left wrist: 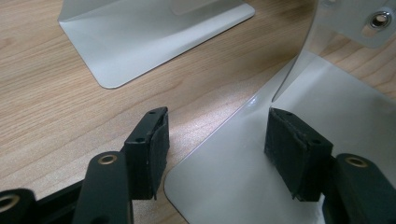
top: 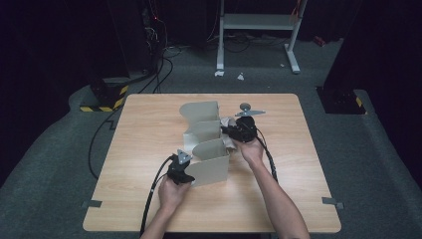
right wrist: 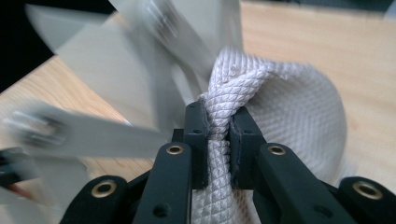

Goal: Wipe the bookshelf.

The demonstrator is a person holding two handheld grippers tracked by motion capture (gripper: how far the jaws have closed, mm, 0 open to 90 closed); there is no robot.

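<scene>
A grey metal rack point(top: 205, 111) with several curved upright panels stands mid-table. My left gripper point(top: 191, 174) is at the left end of the nearest panel point(top: 213, 170). In the left gripper view the left gripper point(left wrist: 217, 140) is open: one pad rests over the wood and the other over the panel's flat foot point(left wrist: 243, 182), with nothing pinched. My right gripper point(top: 228, 131) reaches into the rack from the right, shut on a white quilted cloth point(top: 229, 143). The right gripper point(right wrist: 218, 126) pinches a bunched fold of the cloth point(right wrist: 289, 107), with blurred rack panels point(right wrist: 140, 60) close behind.
The wooden table point(top: 144, 129) has bare wood left and right of the rack. Another panel foot point(left wrist: 140, 37) lies ahead of the left gripper. On the floor beyond the table stand a white metal frame point(top: 256, 22), black equipment with hazard stripes point(top: 107, 97) and loose cables.
</scene>
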